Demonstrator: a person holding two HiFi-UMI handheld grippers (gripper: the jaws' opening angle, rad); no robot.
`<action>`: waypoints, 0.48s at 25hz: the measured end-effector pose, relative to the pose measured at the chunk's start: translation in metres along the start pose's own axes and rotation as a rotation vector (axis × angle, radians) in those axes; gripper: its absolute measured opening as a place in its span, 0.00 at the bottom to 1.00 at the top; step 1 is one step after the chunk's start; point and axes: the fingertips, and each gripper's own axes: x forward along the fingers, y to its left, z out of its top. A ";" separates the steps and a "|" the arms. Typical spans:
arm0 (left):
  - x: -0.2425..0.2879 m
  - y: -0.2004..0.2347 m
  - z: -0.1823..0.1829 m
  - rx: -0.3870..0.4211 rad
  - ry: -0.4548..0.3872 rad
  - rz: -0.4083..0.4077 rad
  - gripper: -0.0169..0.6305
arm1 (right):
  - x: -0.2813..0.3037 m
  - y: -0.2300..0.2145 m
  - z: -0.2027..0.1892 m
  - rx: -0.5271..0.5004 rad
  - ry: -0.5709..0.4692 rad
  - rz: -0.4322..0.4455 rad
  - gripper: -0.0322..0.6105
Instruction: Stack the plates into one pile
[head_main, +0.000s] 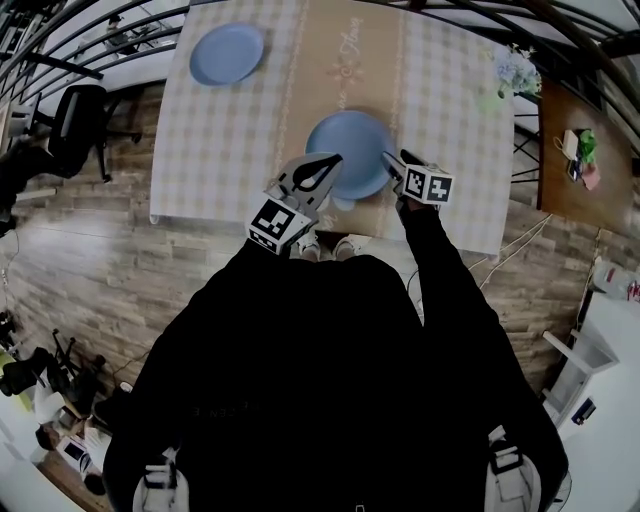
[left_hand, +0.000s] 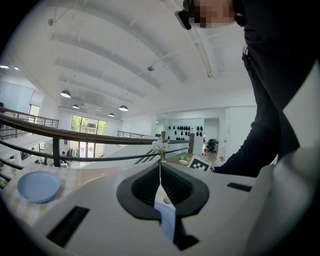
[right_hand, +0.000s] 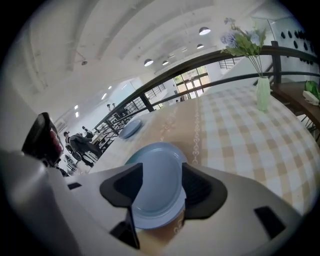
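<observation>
A far plate (head_main: 227, 53) lies at the far left of the checked table (head_main: 450, 80), well apart from the near plate (head_main: 348, 150) by the front edge. The left gripper (head_main: 331, 162) hovers at the near plate's left rim, jaws together and empty. The right gripper (head_main: 396, 160), over its right rim, has jaws wide apart, gripping nothing.

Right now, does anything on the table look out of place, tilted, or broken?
Nothing is spilled or broken. The far plate lies alone at the far left corner of the table, apart from the near plate at the front edge, so the pile is unfinished. The flower vase stands upright.
</observation>
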 end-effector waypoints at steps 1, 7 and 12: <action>0.001 0.000 0.002 -0.004 -0.004 0.000 0.06 | -0.004 0.007 0.003 -0.016 -0.018 0.021 0.43; 0.000 0.003 0.014 0.017 -0.016 0.017 0.06 | -0.034 0.048 0.030 -0.163 -0.135 0.086 0.37; -0.012 0.015 0.010 0.015 -0.005 0.051 0.06 | -0.047 0.077 0.048 -0.258 -0.210 0.104 0.21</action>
